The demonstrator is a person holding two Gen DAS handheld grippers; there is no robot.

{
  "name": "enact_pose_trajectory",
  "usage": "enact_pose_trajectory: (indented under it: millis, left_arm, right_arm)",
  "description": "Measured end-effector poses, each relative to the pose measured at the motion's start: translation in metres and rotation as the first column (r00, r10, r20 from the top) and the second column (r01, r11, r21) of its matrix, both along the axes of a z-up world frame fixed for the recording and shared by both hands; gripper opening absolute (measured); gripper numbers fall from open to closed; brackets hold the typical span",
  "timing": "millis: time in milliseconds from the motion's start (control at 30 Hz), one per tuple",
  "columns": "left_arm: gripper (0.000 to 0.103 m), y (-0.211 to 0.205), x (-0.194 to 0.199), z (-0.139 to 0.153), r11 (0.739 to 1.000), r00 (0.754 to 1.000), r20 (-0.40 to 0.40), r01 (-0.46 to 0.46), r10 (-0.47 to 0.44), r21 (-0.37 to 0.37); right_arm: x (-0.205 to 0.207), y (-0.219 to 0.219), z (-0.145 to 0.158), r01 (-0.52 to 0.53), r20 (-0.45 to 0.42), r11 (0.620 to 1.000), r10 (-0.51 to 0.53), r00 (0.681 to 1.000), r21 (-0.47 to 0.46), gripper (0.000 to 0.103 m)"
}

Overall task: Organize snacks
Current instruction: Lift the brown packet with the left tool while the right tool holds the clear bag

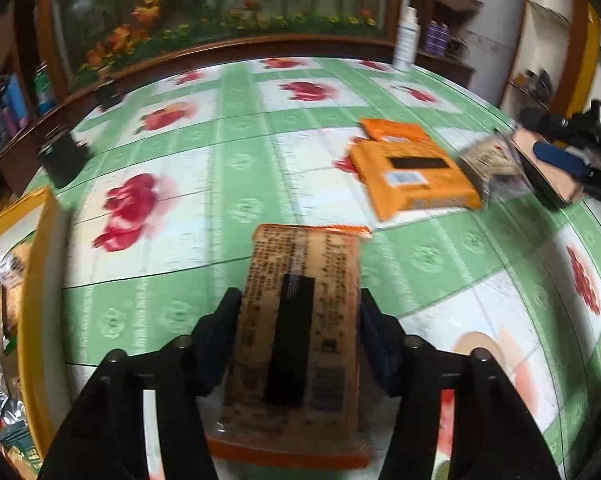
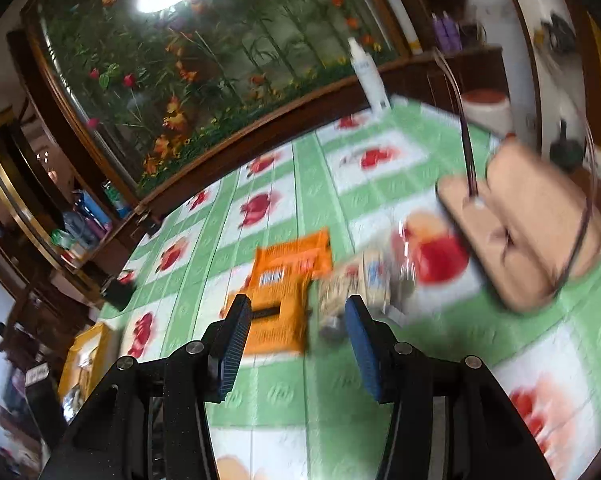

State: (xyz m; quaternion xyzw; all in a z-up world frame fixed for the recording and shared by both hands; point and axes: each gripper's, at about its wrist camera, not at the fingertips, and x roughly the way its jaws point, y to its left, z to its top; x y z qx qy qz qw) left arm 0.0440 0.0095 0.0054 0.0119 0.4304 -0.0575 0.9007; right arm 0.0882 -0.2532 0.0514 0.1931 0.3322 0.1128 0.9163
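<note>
Clamping a brown-printed snack packet (image 1: 300, 320) between its two fingers, the left hand-held gripper (image 1: 300, 312) has the packet by its long sides, the orange-edged ends reaching out ahead of the fingertips and back toward the camera. A black strip runs down the middle of the wrapper. The packet lies over the worktop (image 1: 220, 200), which is covered in a green-and-white checked cloth printed with red fruit; whether the packet touches the cloth cannot be told.

Ahead and to the right of the left hand-held gripper, two orange snack packets (image 1: 412, 176) lie overlapping on the cloth, and just beside them, further right, sits a pale blurred packet (image 1: 488, 160). To the far left of that gripper a yellow box (image 1: 40, 280) stands with more wrapped snacks inside.

The right hand-held gripper (image 2: 296, 324) hangs with its blue-padded fingers apart and nothing between them. Just beyond its fingertips lie the same orange packets (image 2: 288, 280), with the pale packet (image 2: 356, 284) to their right. Further right of this gripper a tan bag (image 2: 540, 224) with thin looped handles rests on the cloth. A white bottle (image 2: 370, 76) stands at the far edge of the worktop, against a dark wooden frame around a picture of flowers and greenery.
</note>
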Motion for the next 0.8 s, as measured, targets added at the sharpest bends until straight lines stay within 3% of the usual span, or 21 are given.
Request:
enact_pose_trajectory:
  millis: [133, 267, 433, 567, 667, 800]
  left_arm:
    - [0.054, 0.015, 0.004, 0.001, 0.999, 0.999, 0.001, -0.033, 0.033, -0.037]
    - [0.054, 0.013, 0.004, 0.000, 0.999, 0.999, 0.002, -0.033, 0.033, -0.027]
    - [0.054, 0.012, 0.004, 0.000, 0.999, 0.999, 0.002, -0.033, 0.033, -0.026]
    - [0.054, 0.012, 0.005, 0.000, 0.999, 1.000, 0.002, -0.031, 0.032, -0.029]
    - [0.054, 0.012, 0.005, 0.000, 0.999, 1.000, 0.002, -0.031, 0.031, -0.025]
    - [0.054, 0.012, 0.004, 0.000, 0.999, 1.000, 0.002, -0.031, 0.031, -0.026]
  right_arm:
    - [0.038, -0.001, 0.005, 0.008, -0.011, 0.997, -0.009, 1.000, -0.076, 0.053]
    - [0.066, -0.004, -0.019, -0.013, -0.101, 0.995, 0.003, 0.995, -0.099, 0.052]
    - [0.038, 0.001, -0.023, -0.062, -0.148, 0.996, 0.052, 0.988, -0.068, 0.053]
    - [0.006, 0.016, -0.034, -0.149, -0.203, 0.989, 0.151, 0.967, 0.026, 0.059]
    - [-0.014, 0.029, -0.033, -0.248, -0.180, 0.967, 0.254, 0.950, 0.055, 0.059]
    - [-0.014, 0.025, -0.016, -0.163, -0.138, 0.985, 0.154, 0.978, -0.058, 0.059]
